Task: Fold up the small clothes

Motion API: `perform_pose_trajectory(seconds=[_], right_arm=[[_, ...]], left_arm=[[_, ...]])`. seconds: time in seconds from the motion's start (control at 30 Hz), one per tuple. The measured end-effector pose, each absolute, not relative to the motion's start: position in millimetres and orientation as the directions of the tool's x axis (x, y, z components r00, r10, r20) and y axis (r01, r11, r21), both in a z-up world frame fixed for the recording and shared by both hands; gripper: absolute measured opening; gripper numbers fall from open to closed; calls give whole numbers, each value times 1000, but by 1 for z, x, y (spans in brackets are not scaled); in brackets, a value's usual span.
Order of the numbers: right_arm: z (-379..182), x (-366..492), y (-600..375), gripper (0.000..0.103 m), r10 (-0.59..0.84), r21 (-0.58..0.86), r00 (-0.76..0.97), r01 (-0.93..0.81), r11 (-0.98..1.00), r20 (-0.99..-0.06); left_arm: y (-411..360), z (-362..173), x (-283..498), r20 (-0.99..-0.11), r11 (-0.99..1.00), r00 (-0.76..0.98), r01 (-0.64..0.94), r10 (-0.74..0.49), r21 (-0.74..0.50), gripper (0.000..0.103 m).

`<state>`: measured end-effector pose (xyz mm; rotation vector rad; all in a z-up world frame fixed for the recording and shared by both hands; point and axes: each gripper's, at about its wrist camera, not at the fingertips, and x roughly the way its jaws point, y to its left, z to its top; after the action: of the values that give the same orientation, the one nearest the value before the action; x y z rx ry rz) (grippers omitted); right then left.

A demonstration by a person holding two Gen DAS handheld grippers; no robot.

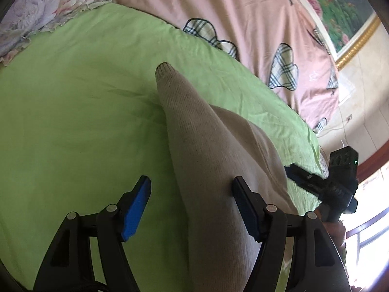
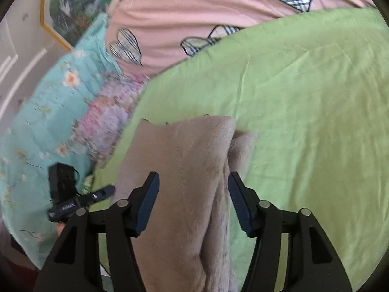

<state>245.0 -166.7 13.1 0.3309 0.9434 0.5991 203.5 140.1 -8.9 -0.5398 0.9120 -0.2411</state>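
A beige garment lies folded on the green sheet. Its ribbed knit side narrows to a point away from me in the left wrist view. My left gripper is open over it, the right blue pad against the cloth and the left pad well clear over the sheet. In the right wrist view the same garment shows a fuzzy face with a layered edge on its right. My right gripper stands open astride that fold, with neither pad pressing it.
A pink quilt with plaid hearts borders the green sheet at the back. A floral blanket lies at one side and a teal floral one at the other. A framed picture hangs on the wall.
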Motion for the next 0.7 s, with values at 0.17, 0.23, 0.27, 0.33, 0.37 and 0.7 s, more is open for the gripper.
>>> perform_pose_trajectory(seconds=[0.17,0.23,0.27,0.33,0.37,0.7], right_arm=[[-5,260,-155,18,623,540,402,-310,782,-671],[15,251,-168,11,680,592,444,-340,730,-583],[21,247,-172,10,680,589,461,-347,730,-571],[22,240,-184,10,658,566,480,-343,750,-580],[16,241,-186,10,643,555,473,-331,763,-602],[-22,258,-182,9,599,524,431,-292,800,-675]], left_arm=[[133,-11,225,-714,857,583,-57,-387,-512,70],[128,-8,227,-721,871,585,-47,-372,-488,70],[126,-9,229,-725,877,580,-37,-371,-479,71],[122,-14,237,-727,873,566,-24,-390,-486,71],[119,-17,243,-732,873,558,-26,-391,-486,71],[123,-40,299,-809,920,514,-92,-284,-382,45]])
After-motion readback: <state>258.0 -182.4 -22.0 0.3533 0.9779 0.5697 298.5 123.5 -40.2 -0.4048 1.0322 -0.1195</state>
